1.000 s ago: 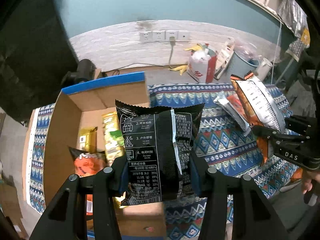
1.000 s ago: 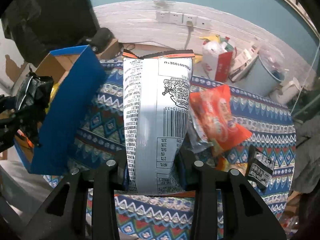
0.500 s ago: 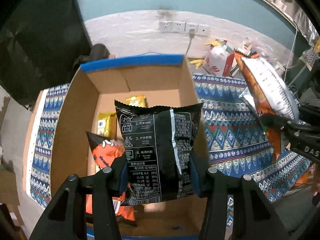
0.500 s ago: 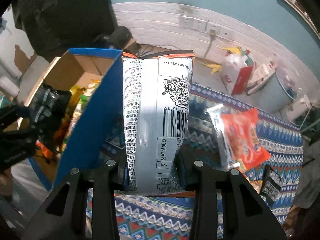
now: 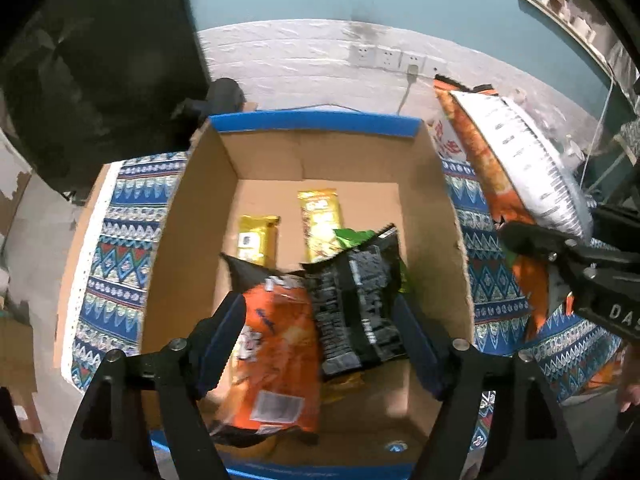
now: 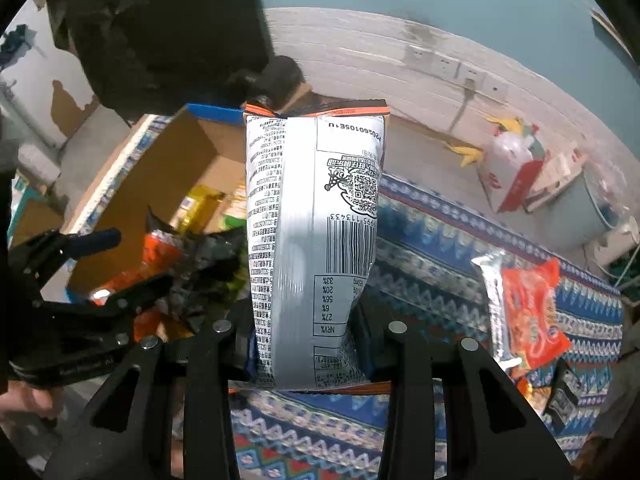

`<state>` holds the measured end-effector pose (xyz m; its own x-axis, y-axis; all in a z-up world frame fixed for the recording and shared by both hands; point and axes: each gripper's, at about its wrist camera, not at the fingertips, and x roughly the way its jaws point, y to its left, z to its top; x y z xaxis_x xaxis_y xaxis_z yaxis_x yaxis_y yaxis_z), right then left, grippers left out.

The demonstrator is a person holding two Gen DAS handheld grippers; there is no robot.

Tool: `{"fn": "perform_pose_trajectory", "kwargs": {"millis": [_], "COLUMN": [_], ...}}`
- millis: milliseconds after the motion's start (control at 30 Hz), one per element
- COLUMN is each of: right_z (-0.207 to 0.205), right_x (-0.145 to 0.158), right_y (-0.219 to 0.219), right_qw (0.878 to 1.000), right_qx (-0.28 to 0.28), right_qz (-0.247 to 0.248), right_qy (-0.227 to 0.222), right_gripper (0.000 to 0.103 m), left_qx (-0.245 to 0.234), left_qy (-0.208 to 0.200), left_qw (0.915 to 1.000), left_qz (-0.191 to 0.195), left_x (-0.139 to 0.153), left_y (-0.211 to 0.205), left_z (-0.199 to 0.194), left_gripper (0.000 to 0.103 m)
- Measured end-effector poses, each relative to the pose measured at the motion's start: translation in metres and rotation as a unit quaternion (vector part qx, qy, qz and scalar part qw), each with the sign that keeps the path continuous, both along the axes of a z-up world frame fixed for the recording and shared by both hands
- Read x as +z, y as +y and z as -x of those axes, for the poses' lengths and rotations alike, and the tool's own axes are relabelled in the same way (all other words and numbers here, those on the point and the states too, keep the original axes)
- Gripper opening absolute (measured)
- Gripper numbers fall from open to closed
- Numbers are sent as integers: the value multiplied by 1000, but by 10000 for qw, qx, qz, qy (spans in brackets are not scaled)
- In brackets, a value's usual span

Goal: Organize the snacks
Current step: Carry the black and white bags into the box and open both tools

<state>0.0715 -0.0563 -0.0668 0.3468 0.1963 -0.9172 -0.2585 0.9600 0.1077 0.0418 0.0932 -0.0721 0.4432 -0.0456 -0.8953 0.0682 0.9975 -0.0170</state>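
My left gripper (image 5: 320,312) hangs over the open cardboard box (image 5: 192,240), its jaws opening. The black snack bag (image 5: 356,300) lies blurred and tilted between them, free of the pads, on an orange bag (image 5: 280,352). Two yellow packets (image 5: 256,238) lie deeper in the box. My right gripper (image 6: 306,340) is shut on a silver bag with orange edges (image 6: 316,240), held upright just right of the box (image 6: 168,168). In the right wrist view the left gripper (image 6: 120,260) shows over the box's contents.
The box stands on a blue patterned cloth (image 6: 432,240). An orange-red packet (image 6: 528,312) and a small black packet (image 6: 564,396) lie on the cloth at the right. A white-and-red bag (image 6: 512,168) and a pale bin (image 6: 580,208) stand by the wall.
The left gripper moved over the box, its jaws spread and the black bag dropped out of its grip. The right gripper carried the silver bag closer to the box.
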Motion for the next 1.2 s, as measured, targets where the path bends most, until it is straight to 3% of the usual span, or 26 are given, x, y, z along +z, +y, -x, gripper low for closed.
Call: {"fn": "perform_pose_trajectory", "kwargs": {"millis": [267,700,900,1200], "right_z": [-14,-31,-32,-30], "right_x": [0,-29,-32,-7], "right_y": [45,89,90,62], "right_qw": [9995,9973,9966,9983], "right_qx": [309,500,525,270], "right_qz": [-55,-232,-330,-441], "right_qy": [50,480,541,269], "right_gripper": [36,36,45,54], "left_qx": [299,703,680,602], "left_qy": [-85,53,52,90], "left_qw": [9995,9975,9976,9975], "left_qz": [-53,89,101,346], "left_x": [8,4,6,11], "left_y": [33,67,64,49], "left_z": [2,3,2,0], "left_gripper": [78,78,78,80]}}
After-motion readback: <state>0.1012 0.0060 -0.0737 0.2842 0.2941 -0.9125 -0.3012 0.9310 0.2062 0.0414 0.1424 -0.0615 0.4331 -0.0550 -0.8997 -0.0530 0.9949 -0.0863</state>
